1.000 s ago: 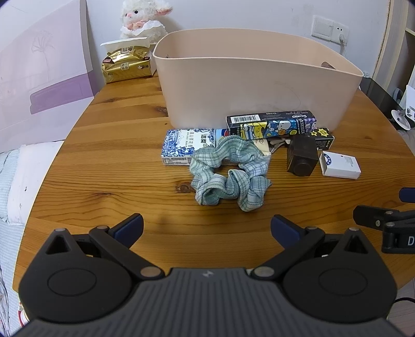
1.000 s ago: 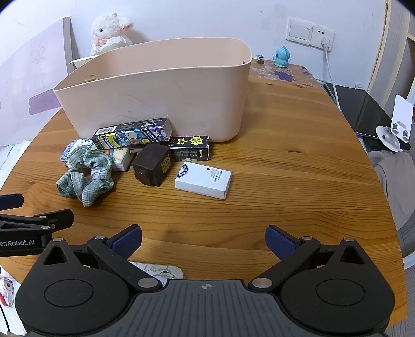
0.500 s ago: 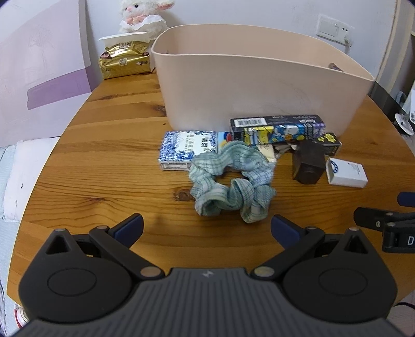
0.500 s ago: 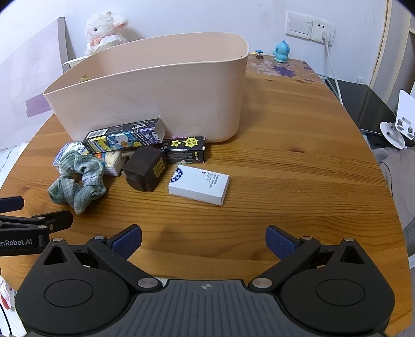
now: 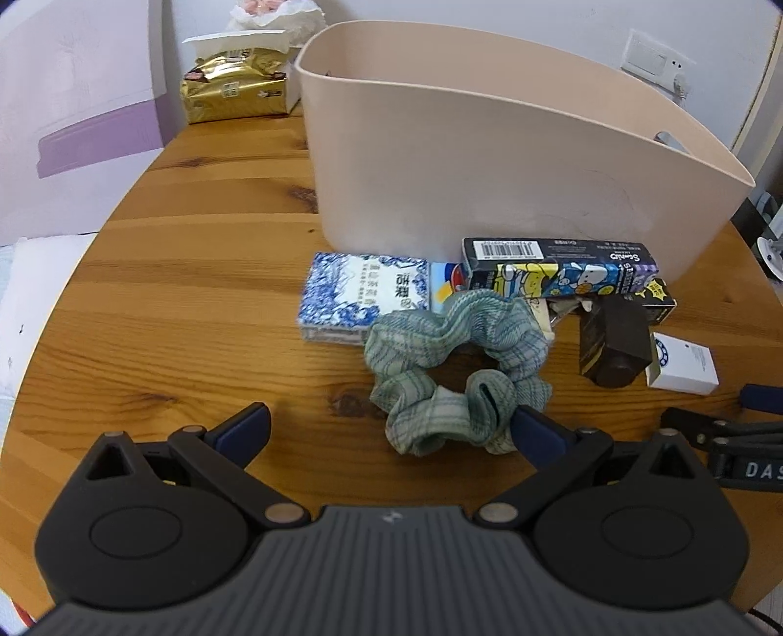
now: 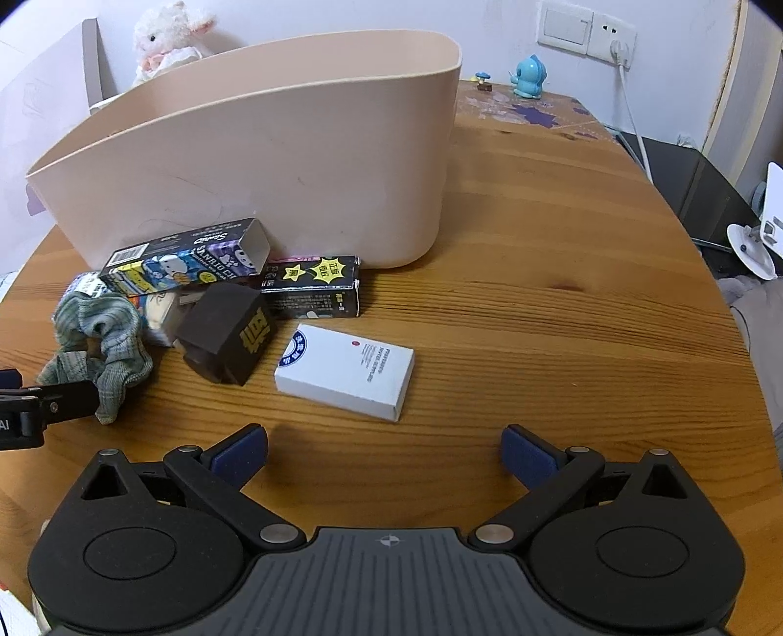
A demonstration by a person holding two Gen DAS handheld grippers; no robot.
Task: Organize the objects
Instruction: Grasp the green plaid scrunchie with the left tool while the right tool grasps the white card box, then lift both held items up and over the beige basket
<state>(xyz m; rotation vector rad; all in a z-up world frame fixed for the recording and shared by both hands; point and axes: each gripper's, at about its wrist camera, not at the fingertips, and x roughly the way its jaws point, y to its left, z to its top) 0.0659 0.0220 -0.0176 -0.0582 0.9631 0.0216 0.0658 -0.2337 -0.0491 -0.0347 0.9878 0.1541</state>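
A round wooden desk (image 6: 538, 303) carries a tall beige bin (image 5: 489, 161), and a cluster of small items lies against its near wall. The left claw (image 5: 389, 425) is spread wide and low over the desk; its right finger (image 5: 536, 433) sits at the near edge of a green plaid scrunchie (image 5: 455, 362), apparently touching the fabric, while the other finger is well clear to the left. The scrunchie lies flat and overlaps the corner of a blue-and-white patterned box (image 5: 362, 293) printed with Chinese characters.

Behind the scrunchie, a long cartoon carton (image 5: 558, 266) with a barcode leans against the bin; "SANRIO CH" reads along its side in the right wrist view (image 6: 195, 259). Just beside it lies a black box with yellow starbursts (image 6: 313, 286), also in Chinese. A dark brown box (image 6: 227, 337) with a gold character stands tilted between the cartons and a white box (image 6: 345, 369) bearing a blue round emblem, a red dot and lines of print too small to read.

The right claw (image 6: 384, 450) is spread open, hovering above bare desk with the white box just ahead of it.

Around the edges: a gold tissue pack (image 5: 232, 90) behind the bin, a white plush lamb (image 6: 169, 34), a small blue figurine (image 6: 528, 78) and a wall socket (image 6: 587, 34) with a cord plugged in.
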